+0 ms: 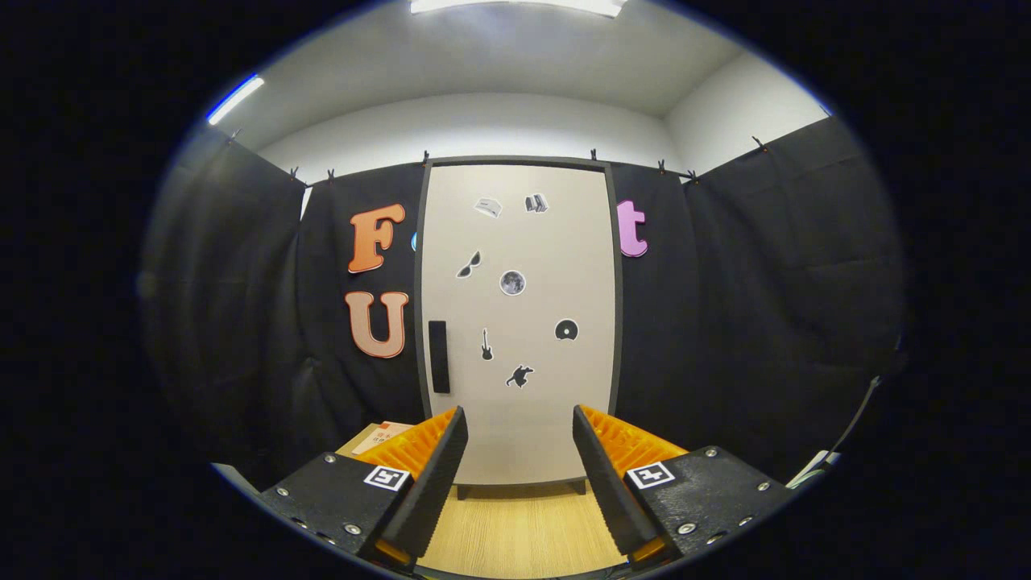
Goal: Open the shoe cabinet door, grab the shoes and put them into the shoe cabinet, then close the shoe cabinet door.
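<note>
Jaws parted, gripper (520, 439) faces closed shoe cabinet door (518, 322), handle (438, 356) left

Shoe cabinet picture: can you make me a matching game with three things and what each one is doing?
Things:
1. shoe cabinet door
2. door handle
3. gripper

States:
a. open, holding nothing
b. closed
c. dark bar on the door's left side

Pairs: 1-b, 2-c, 3-a
</note>
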